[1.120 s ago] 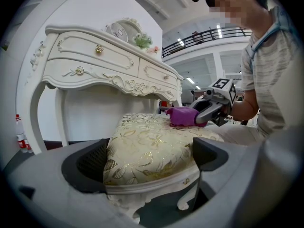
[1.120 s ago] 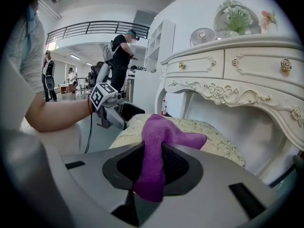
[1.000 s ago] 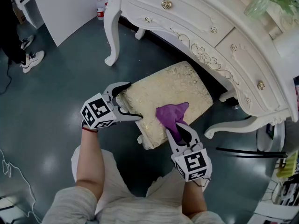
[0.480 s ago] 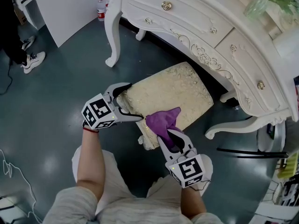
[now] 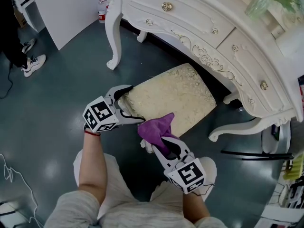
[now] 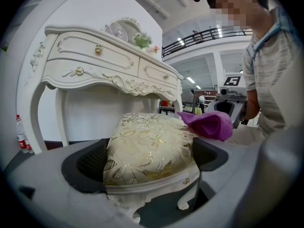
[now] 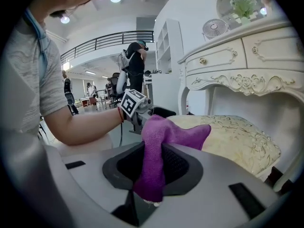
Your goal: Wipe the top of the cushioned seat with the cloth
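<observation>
Head view — your left gripper [image 5: 134,103] sits at centre-left, its jaws wide around the near-left corner of the cushioned seat [image 5: 178,91]. The seat stands below the white dressing table [image 5: 190,13]. Your right gripper [image 5: 167,144], lower centre, holds the purple cloth [image 5: 154,127] at the seat's near edge. Left gripper view: the cushion fills the gap and touches both pads. Right gripper view — the jaws are pinched on the cloth, and its free end points toward the cushion at right.
</observation>
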The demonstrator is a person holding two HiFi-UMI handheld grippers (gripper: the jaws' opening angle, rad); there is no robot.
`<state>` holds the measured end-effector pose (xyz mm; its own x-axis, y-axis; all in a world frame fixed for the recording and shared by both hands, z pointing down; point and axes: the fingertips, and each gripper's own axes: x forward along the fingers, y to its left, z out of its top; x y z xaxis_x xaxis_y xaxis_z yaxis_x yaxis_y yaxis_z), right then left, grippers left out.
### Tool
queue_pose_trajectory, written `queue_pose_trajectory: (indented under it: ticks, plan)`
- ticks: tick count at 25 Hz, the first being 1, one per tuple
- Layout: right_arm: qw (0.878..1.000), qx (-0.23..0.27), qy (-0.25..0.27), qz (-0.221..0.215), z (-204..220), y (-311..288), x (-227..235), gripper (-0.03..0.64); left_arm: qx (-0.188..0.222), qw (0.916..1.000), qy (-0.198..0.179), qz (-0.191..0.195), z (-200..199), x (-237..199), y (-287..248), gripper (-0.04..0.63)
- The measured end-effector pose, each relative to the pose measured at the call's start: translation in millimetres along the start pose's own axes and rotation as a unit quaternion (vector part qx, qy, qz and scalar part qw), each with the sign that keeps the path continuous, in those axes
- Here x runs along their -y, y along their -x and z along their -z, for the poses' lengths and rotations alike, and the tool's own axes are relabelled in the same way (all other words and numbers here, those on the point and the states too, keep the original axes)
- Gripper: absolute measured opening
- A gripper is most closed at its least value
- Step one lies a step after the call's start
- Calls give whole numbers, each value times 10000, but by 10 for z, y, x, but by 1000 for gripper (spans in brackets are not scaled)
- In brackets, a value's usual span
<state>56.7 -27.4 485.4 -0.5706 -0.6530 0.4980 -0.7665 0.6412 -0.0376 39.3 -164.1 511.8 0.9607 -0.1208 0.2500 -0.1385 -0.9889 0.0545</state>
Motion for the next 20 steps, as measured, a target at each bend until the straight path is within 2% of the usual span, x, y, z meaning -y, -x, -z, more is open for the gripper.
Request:
queue_pose_trajectory:
  ticks: [5, 8, 10, 12, 15, 20]
  plan:
    - [9923, 252, -552, -1076, -96, 2, -308, 94, 11, 10000, 12, 3, 1, 2, -3, 557]
    - [9760, 855, -938, -1771, -391, 88, -435, 94, 21, 10000, 10, 14, -5, -1, -3, 557]
    - [9654, 1309, -1112, -1963, -622, 158, -389, 94, 25, 10000, 10, 13, -7, 1, 3, 557]
    - [9612, 1668, -1124, -1887, -814, 213, -251, 94, 22, 10000, 11, 12, -6, 3, 5, 557]
    - [9648, 1974, -895, -1488, -1002, 231, 28, 94, 20, 10000, 7, 8, -3, 0, 5, 557]
    - [9741, 1991, -647, -854, -1075, 160, 478, 94, -69, 10000, -69, -7, -6, 17, 19, 557]
